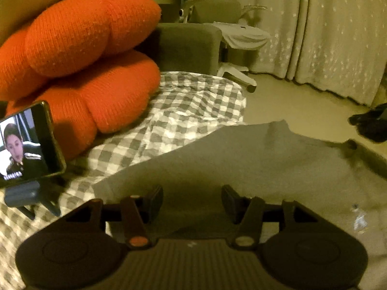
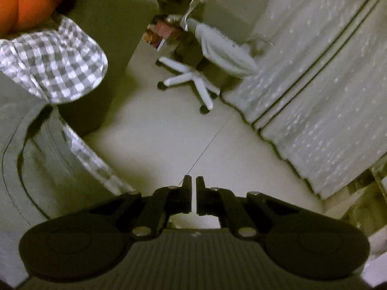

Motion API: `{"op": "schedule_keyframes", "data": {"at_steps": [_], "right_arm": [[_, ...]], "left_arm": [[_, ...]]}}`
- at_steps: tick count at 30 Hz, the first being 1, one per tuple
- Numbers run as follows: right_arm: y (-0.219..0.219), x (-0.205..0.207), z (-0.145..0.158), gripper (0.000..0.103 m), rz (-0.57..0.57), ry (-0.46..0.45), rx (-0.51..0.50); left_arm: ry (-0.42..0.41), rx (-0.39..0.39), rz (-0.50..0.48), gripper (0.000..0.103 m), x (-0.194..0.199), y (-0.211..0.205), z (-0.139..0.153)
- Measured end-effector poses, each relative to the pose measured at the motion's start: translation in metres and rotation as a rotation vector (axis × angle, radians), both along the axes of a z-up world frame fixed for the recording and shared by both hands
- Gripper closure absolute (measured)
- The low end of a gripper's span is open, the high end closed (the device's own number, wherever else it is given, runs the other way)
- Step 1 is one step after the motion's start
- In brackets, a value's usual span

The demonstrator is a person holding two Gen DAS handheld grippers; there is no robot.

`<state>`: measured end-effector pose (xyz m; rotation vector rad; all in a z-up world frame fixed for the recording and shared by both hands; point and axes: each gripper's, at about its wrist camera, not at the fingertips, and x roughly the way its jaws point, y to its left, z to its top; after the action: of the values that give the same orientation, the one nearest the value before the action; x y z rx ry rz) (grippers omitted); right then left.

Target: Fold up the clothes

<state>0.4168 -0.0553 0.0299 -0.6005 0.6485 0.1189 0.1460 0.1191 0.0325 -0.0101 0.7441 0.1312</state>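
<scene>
Grey garment [image 1: 241, 159], left view only

- The left tool [image 1: 192, 199] points down over a grey garment [image 1: 241, 159]; its jaws stand apart with only the cloth below them, nothing pinched.
- The grey garment lies spread on a bed with a grey-and-white checked sheet [image 1: 191, 104]; its far edge reaches the side of the bed.
- A big orange knitted cushion [image 1: 82, 55] sits on the sheet at upper left.
- A phone [image 1: 26, 145] on a small stand [image 1: 24, 195], screen lit, stands just in front of the cushion.
- Beyond the bed: a pale floor [image 1: 290, 106], a dotted curtain [image 1: 326, 36] and an office chair [image 1: 232, 24].
</scene>
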Motion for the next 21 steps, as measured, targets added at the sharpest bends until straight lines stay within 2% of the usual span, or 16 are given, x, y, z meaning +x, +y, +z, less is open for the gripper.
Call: {"op": "schedule_keyframes", "data": {"at_steps": [2, 3, 4, 6, 8, 12, 16, 19, 21], "right_arm": [[-0.021, -0.003, 0.003, 0.089, -0.015, 0.100, 0.120], [-0.027, -0.005, 0.003, 0.089, 0.006, 0.164, 0.161], [-0.031, -0.012, 0.001, 0.089, 0.041, 0.211, 0.161], [-0.038, -0.029, -0.002, 0.089, 0.097, 0.252, 0.099], [-0.052, -0.045, -0.001, 0.089, 0.111, 0.261, 0.085], [-0.082, -0.047, 0.005, 0.089, 0.051, 0.229, 0.205], [-0.086, -0.041, 0.004, 0.088, -0.026, 0.194, 0.246], [-0.086, -0.037, -0.004, 0.086, -0.044, 0.203, 0.264], [-0.084, -0.039, -0.003, 0.103, -0.032, 0.204, 0.248]], "left_arm": [[0.000, 0.014, 0.001, 0.048, 0.000, -0.001, -0.001], [0.001, 0.001, -0.004, 0.048, 0.000, 0.000, -0.001], [0.002, -0.010, -0.010, 0.048, 0.001, -0.001, -0.001], [0.003, -0.019, -0.019, 0.048, 0.001, -0.003, 0.000], [0.004, -0.013, -0.023, 0.048, 0.001, -0.005, 0.000], [-0.002, -0.020, -0.035, 0.048, 0.001, -0.010, 0.000], [-0.017, -0.013, -0.039, 0.046, -0.001, -0.011, 0.002], [-0.010, -0.016, -0.033, 0.046, 0.000, -0.009, 0.000], [-0.009, -0.020, -0.020, 0.046, 0.001, -0.006, -0.001]]}}
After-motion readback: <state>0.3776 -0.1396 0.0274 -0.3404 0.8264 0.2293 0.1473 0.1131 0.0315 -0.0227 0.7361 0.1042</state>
